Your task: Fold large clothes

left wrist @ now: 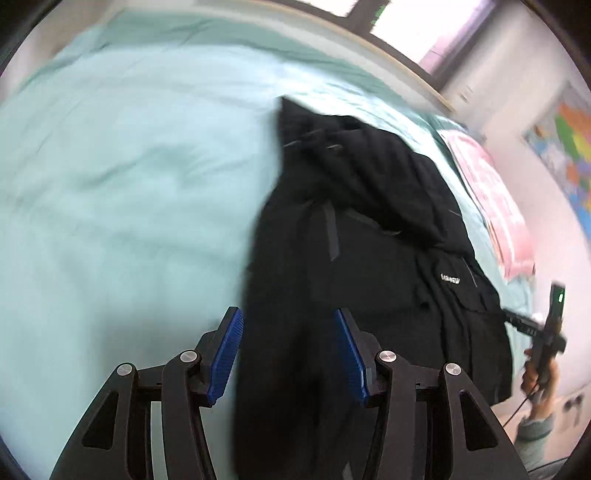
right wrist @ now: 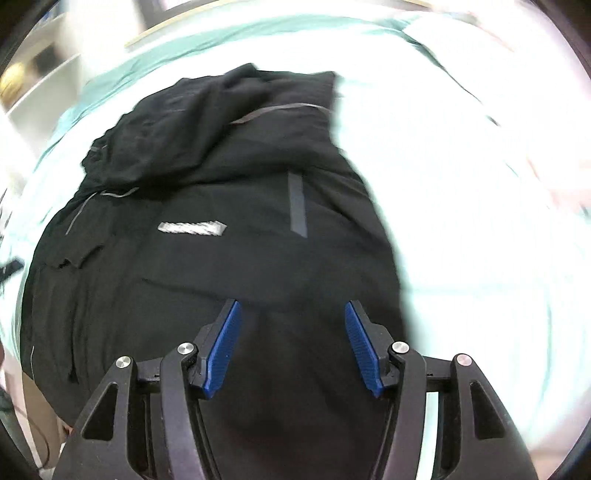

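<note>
A large black jacket (left wrist: 369,221) with grey zip strips and a small white logo lies spread on a mint-green bed sheet (left wrist: 129,184). My left gripper (left wrist: 287,312) hovers over the jacket's left edge. It is open, its blue pads (left wrist: 229,350) bare and apart, with cloth showing under the gap. My right gripper (right wrist: 292,303) is open too and stands over the near part of the jacket (right wrist: 184,277), close to its right edge by the sheet (right wrist: 480,221). In the left wrist view a hand (left wrist: 539,380) holds the right gripper (left wrist: 517,320) at the jacket's near right corner.
A pink and white cloth (left wrist: 487,195) lies on the bed beyond the jacket. A window (left wrist: 406,22) runs behind the bed, and a coloured map (left wrist: 565,147) hangs on the right wall. Pale shelves (right wrist: 37,85) stand on the left in the right wrist view. Both views are blurred.
</note>
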